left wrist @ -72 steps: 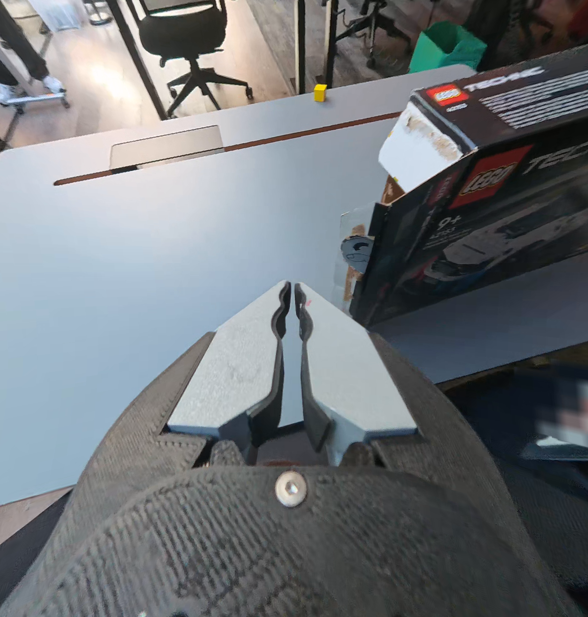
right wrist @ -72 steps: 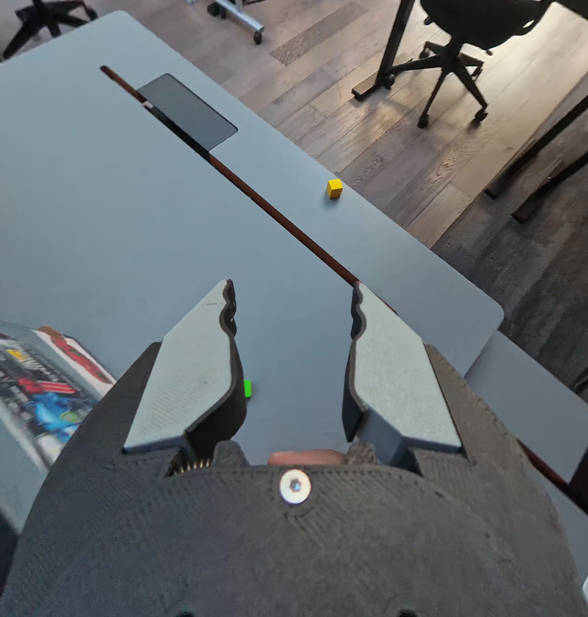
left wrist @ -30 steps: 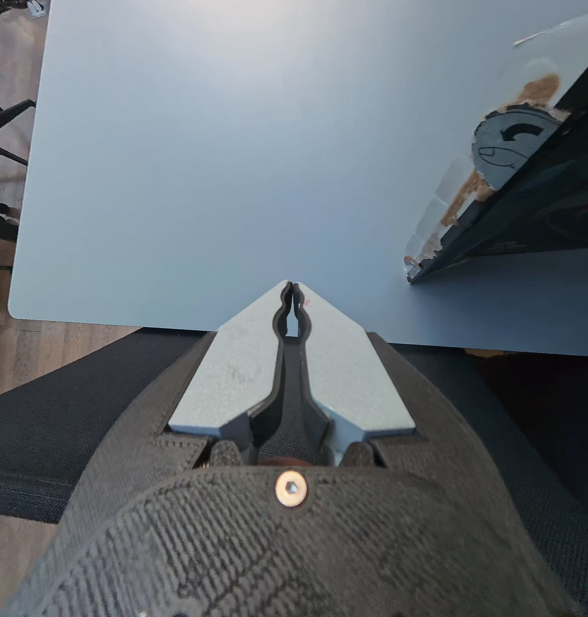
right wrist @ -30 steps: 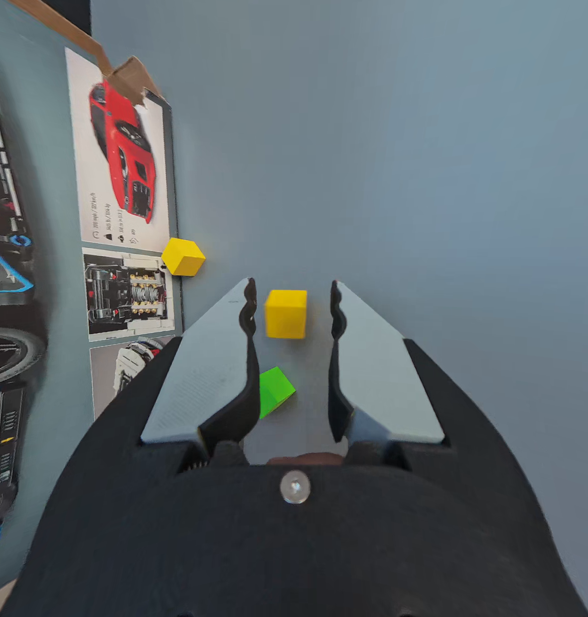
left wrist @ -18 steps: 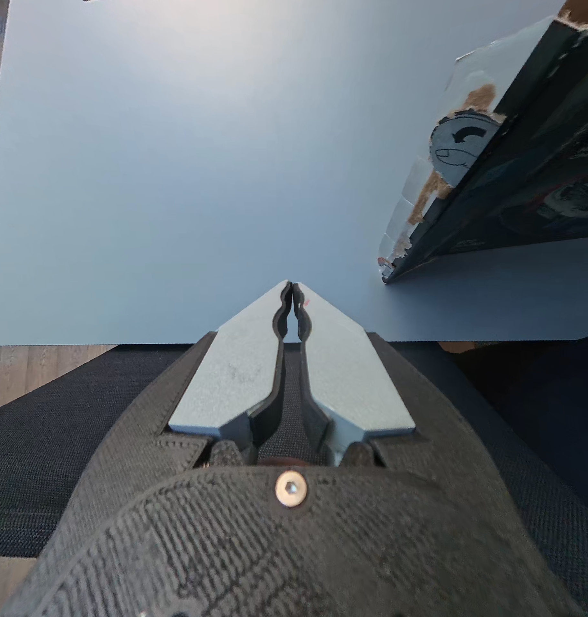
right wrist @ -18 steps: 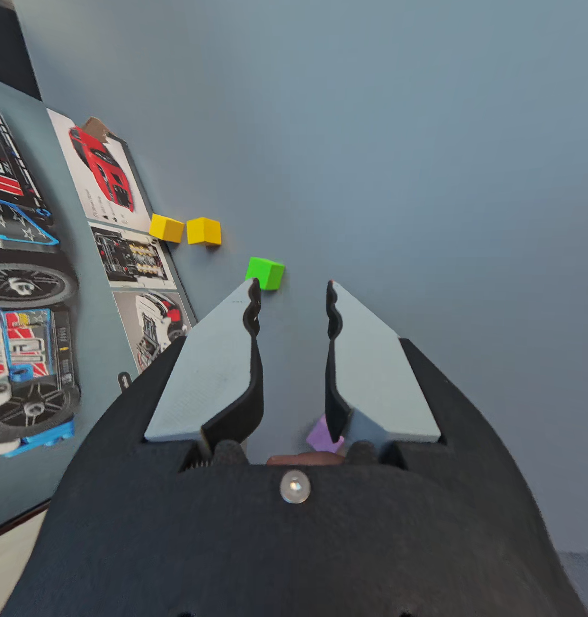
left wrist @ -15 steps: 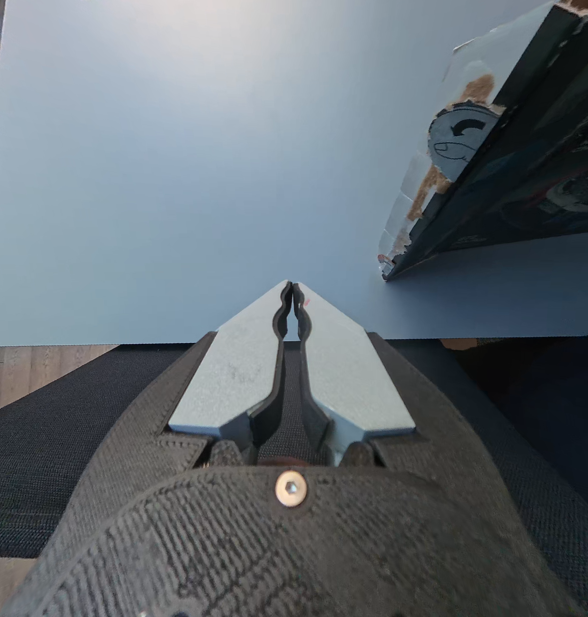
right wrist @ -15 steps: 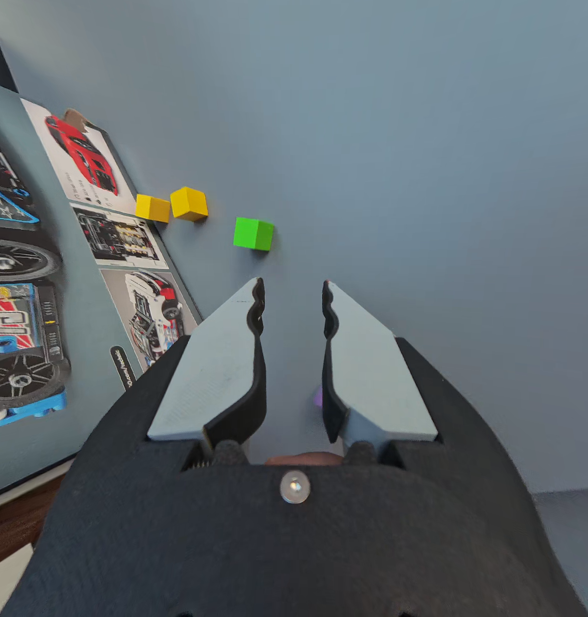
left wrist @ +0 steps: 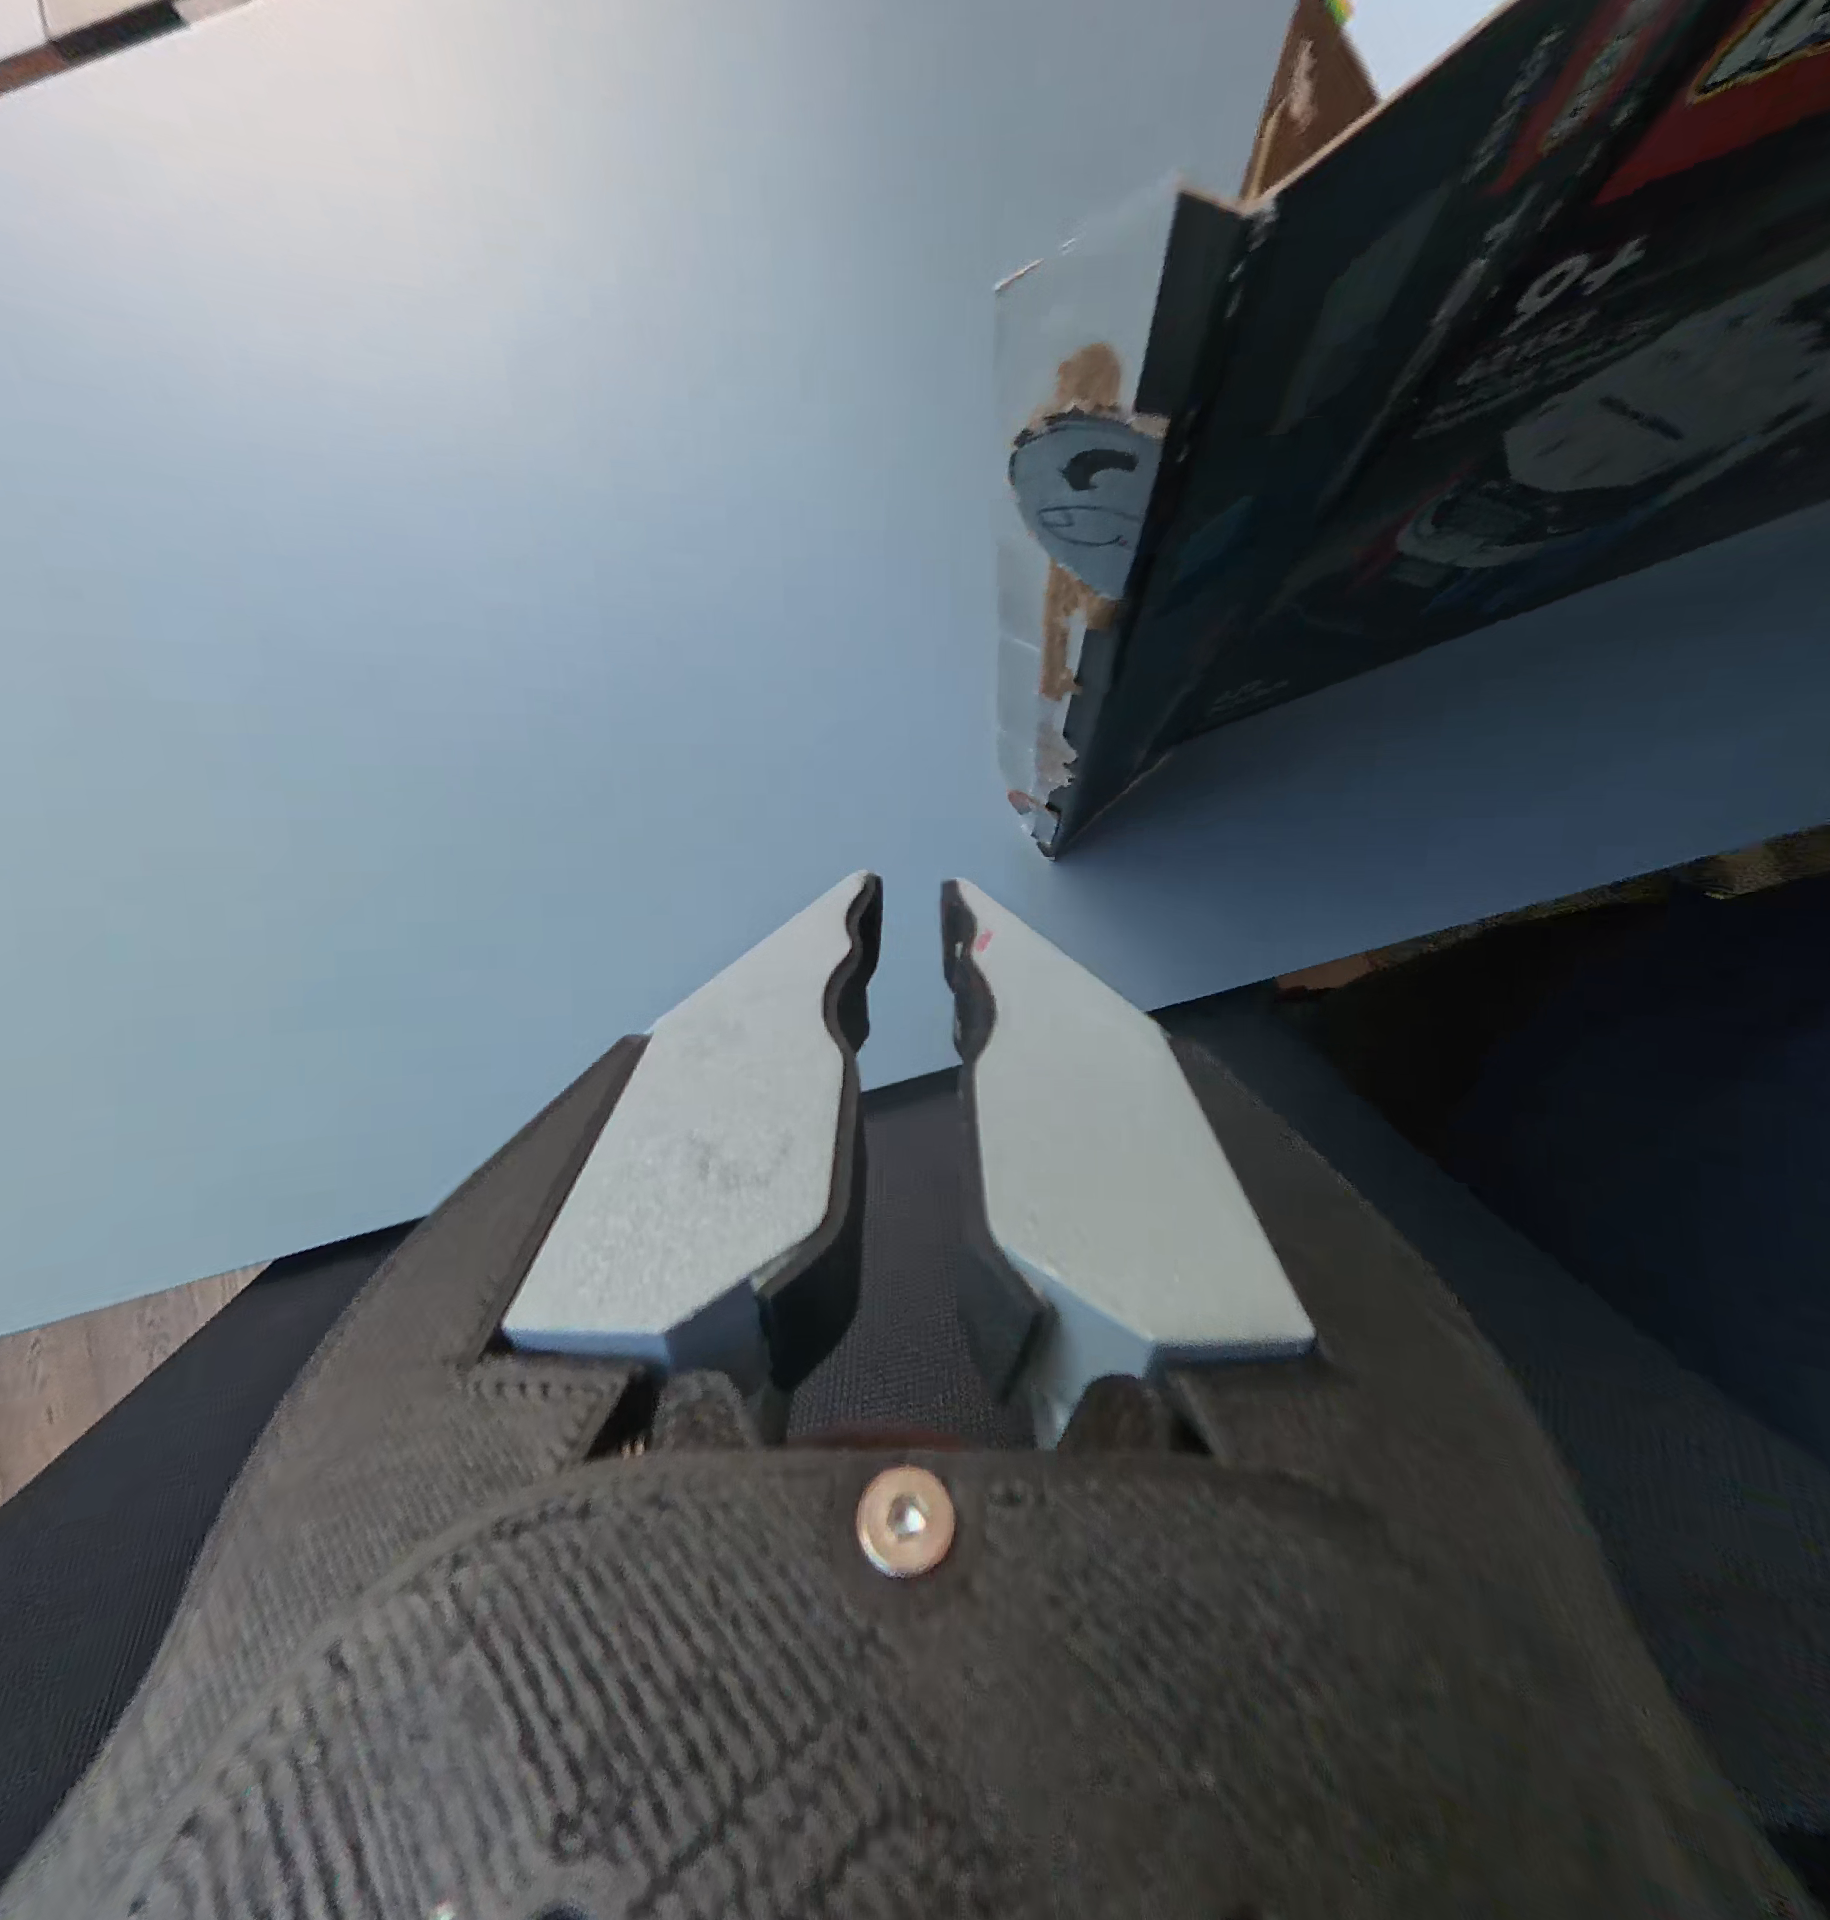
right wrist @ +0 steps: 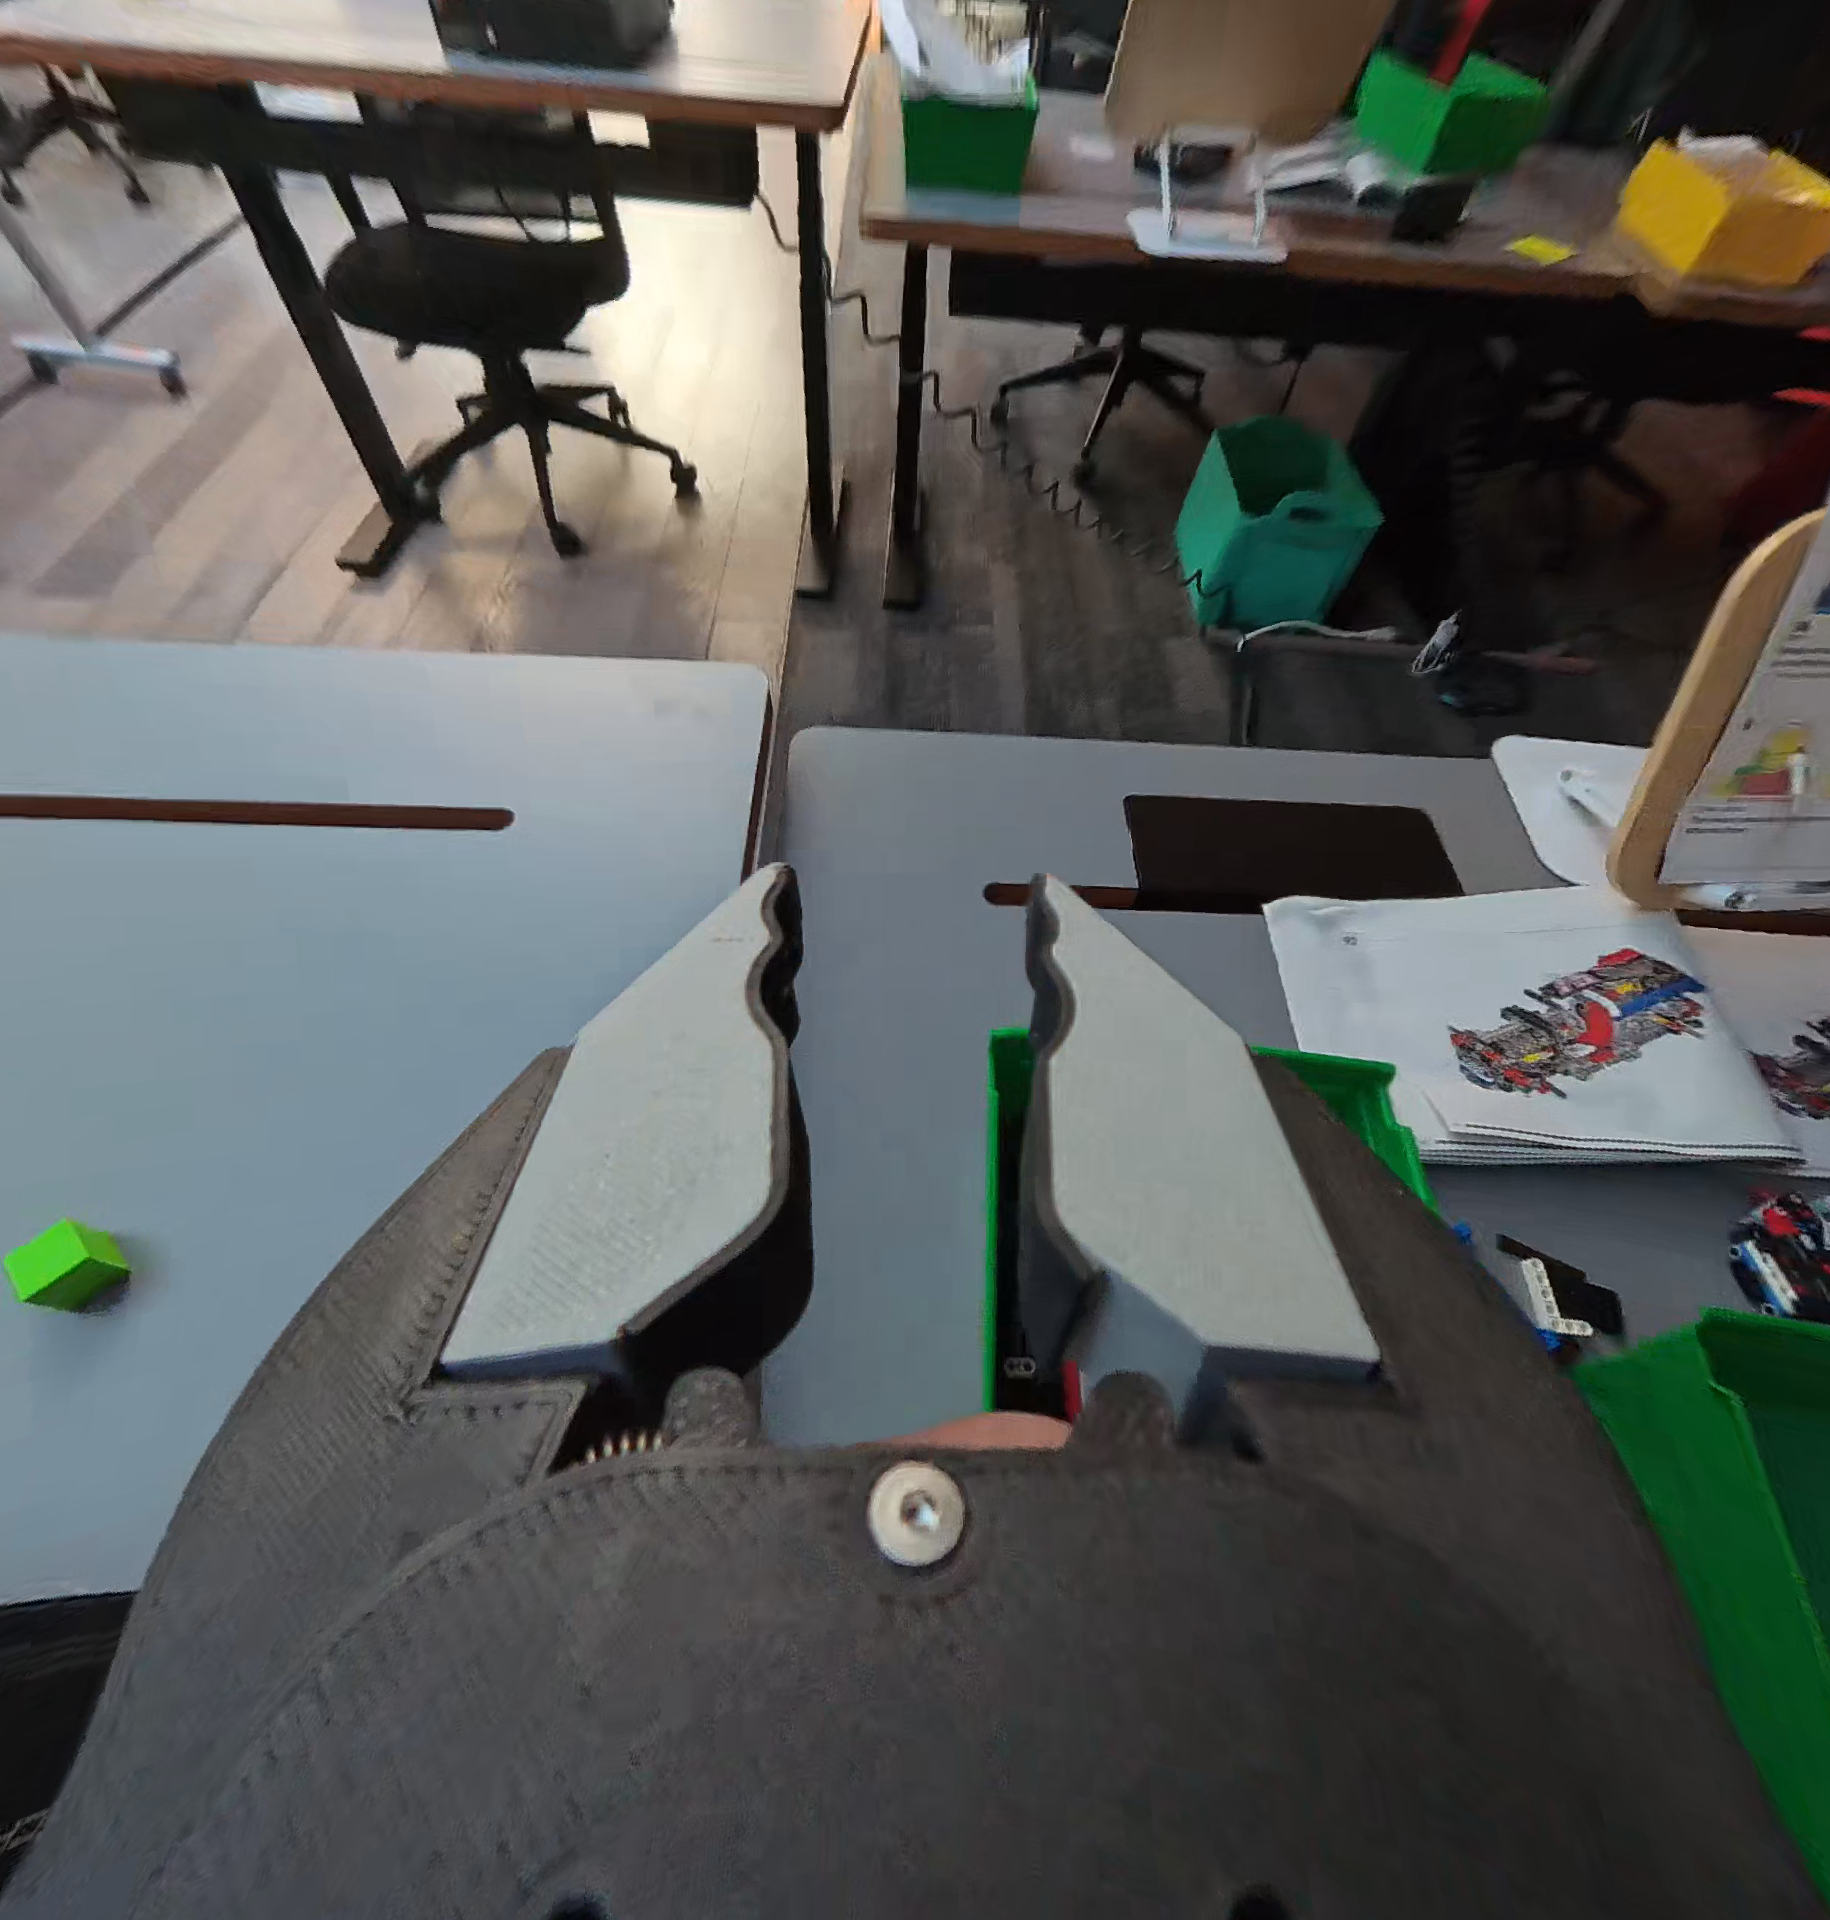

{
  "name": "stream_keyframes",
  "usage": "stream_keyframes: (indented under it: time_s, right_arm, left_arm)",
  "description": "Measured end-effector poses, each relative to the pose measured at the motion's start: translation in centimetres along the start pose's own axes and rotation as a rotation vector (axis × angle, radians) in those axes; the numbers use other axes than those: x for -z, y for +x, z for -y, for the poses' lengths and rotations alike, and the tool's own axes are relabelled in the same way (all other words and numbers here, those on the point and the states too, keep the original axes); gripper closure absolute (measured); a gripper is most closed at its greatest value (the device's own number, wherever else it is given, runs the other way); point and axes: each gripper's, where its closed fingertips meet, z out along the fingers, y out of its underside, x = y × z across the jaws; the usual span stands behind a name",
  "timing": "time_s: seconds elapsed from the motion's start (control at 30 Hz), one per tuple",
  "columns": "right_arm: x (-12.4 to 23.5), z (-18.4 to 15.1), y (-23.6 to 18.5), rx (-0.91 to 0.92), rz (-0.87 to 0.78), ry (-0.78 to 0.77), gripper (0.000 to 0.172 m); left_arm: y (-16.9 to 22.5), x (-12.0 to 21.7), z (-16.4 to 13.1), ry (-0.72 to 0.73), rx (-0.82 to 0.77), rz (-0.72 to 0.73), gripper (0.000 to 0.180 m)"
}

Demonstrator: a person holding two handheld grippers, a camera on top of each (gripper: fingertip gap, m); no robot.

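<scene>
The green cube (right wrist: pixel 66 1263) lies alone on the grey surface (right wrist: pixel 371 987), toward its near left part in the right wrist view, well apart from the right gripper (right wrist: pixel 906 894). That gripper hangs over the seam where this surface meets a second grey surface (right wrist: pixel 942 831), with its fingers wide apart and nothing between them.

Much is hidden or cut off. The gripper's right finger (right wrist: pixel 1150 1091) covers most of a green bin (right wrist: pixel 1337 1091); only its left wall and a far corner show, and the dark bits in the sliver of its inside are too small to tell. A second green bin (right wrist: pixel 1742 1507) is cut by the right edge, its contents out of sight. Loose small parts (right wrist: pixel 1804 1257) and printed sheets (right wrist: pixel 1513 1018) lie toward the right edge of the second surface. The room behind, with an office chair (right wrist: pixel 485 301) and further desks, is blurred.

In the left wrist view the left gripper (left wrist: pixel 911 894) sits over the near edge of the surface (left wrist: pixel 371 520), its fingers parted by a narrow gap, bare. A dark printed box (left wrist: pixel 1462 468) stands near the right of that edge, its torn end flap (left wrist: pixel 1067 499) facing the gripper and its far end cut off by the frame. Left of the box the surface lies open to its far edge.
</scene>
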Motion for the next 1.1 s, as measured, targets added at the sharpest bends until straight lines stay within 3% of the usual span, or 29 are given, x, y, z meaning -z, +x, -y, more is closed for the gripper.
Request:
stream_keyframes:
  time_s: [0.1, 0.2, 0.43, 0.53, 0.67, 0.77, 0.93, 1.1]
  right_arm:
    - [4.9, -1.5, -0.2, 0.006, -0.019, 0.003, 0.127]
    - [8.7, -6.9, -3.0, -0.010, -0.004, -0.137, 0.129]
    - [19.4, -21.5, -9.6, -0.257, -0.057, -0.334, 0.133]
    - [22.4, -25.9, -11.6, -0.274, -0.051, -0.411, 0.132]
    - [24.5, -29.4, -11.5, -0.263, -0.059, -0.453, 0.133]
    - [25.1, -32.8, -9.8, -0.282, -0.101, -0.498, 0.133]
    - [27.1, -40.0, -2.7, -0.018, -0.241, -0.664, 0.143]
    - [25.2, -47.4, 3.9, -0.133, -0.294, -0.667, 0.138]
  left_arm:
    - [1.2, 0.4, 0.9, 0.043, -0.049, -0.082, 0.164]
    - [2.4, 1.1, 1.1, 0.092, -0.084, -0.173, 0.164]
    - [4.6, 4.3, 1.8, 0.253, -0.059, -0.456, 0.162]
    - [5.0, 5.9, 2.6, 0.303, -0.088, -0.503, 0.163]
    - [7.5, 7.9, 3.7, 0.335, -0.240, -0.537, 0.163]
    - [11.2, 9.8, 5.9, 0.371, -0.308, -0.606, 0.163]
    - [21.7, 12.4, 12.1, 0.428, -0.405, -0.738, 0.162]
    - [35.0, 10.3, 16.4, 0.416, -0.596, -0.857, 0.162]
